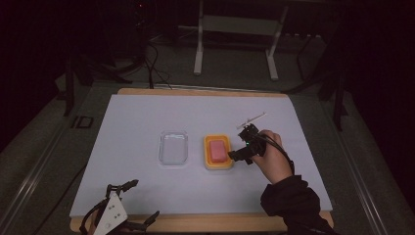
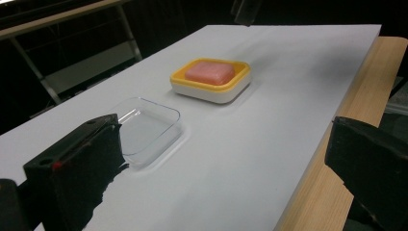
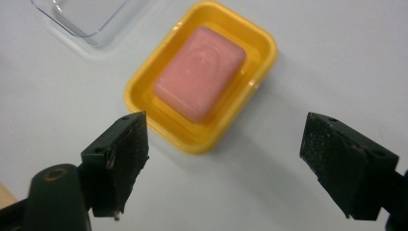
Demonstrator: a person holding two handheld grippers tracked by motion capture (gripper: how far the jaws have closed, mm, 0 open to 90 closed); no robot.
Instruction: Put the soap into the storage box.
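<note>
Right gripper (image 3: 223,163) hovers jaws wide apart just beside the yellow soap dish (image 3: 144,82), pink soap (image 3: 199,72) dead ahead lying diagonal, while the left gripper (image 1: 133,201), also spread, waits well away.

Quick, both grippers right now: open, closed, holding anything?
Left gripper: open, holding nothing.
Right gripper: open, holding nothing, beside the yellow soap dish.
</note>
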